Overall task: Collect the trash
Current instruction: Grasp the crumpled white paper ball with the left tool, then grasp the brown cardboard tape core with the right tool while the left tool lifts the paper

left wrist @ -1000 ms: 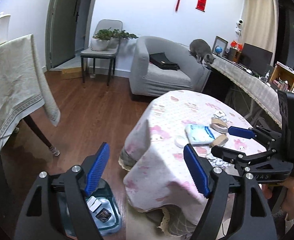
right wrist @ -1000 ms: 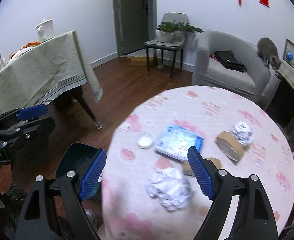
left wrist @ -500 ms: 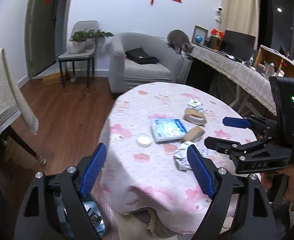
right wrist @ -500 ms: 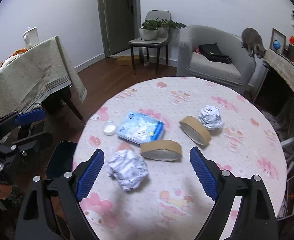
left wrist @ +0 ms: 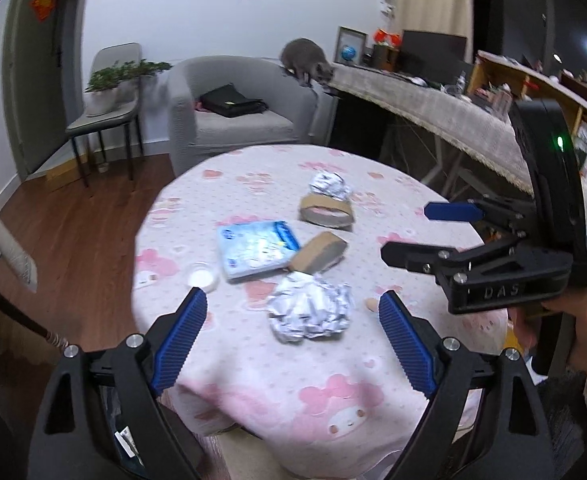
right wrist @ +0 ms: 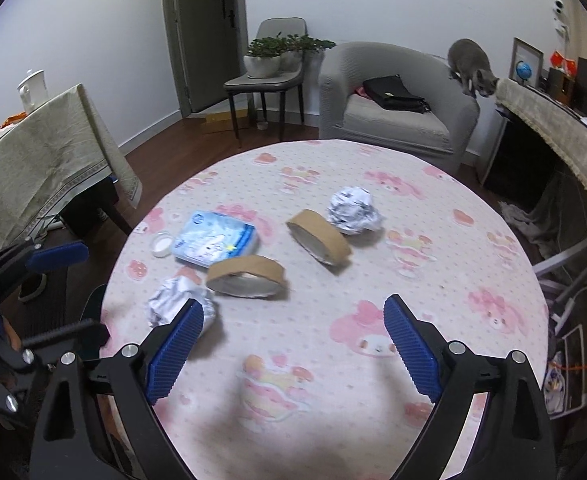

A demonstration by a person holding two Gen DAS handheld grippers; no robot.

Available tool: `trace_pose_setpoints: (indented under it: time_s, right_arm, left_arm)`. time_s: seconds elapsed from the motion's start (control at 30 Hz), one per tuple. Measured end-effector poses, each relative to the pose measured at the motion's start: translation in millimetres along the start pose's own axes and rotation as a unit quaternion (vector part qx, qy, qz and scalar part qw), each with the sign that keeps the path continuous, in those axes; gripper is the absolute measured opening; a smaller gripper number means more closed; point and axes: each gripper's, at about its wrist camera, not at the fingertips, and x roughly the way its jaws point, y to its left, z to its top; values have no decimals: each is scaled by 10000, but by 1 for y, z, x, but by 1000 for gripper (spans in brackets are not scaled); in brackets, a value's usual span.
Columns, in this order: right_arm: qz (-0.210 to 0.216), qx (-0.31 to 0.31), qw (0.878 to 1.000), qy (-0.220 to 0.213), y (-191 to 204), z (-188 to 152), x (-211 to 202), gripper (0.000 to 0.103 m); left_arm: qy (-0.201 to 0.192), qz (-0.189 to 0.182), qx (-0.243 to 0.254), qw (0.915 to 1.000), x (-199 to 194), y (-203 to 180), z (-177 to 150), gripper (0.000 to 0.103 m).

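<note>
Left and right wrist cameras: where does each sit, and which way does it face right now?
Left wrist: on the left gripper, looking down at the table near the foil ball; the right gripper and hand show.
Right wrist: on the right gripper, facing the table centre; the left gripper shows.
Shared: both jaws opening, empty; cardboard rings, blue packet, cat.

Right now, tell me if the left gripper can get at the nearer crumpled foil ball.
Probably yes: the left gripper, jaws opening and empty, lines up with the foil ball, nothing between them. The tape roll touches only its far side.
</note>
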Motion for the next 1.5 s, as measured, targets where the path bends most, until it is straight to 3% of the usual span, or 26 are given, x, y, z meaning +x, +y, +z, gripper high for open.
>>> trace_pose_setpoints:
  time_s: [0.4,0.63,0.87,1.5]
  right_arm:
    - [-83,224,9997,106,-30,-10,1,93]
    - [-47,185,9997,126,-27,-10,3,94]
    - [-34,157,9998,115,-23,-8,5,95]
    - [71,-30,9996,284,5,2,34,96]
  left_arm:
    - [358,122,252,9990,45,-15,-1,87]
    - [650,81,-60,9978,66,-3,-4,68]
    - [587,-24,-160,9981,61,1,-6,60]
    - [309,54,-538,9981,25,32,-5,59]
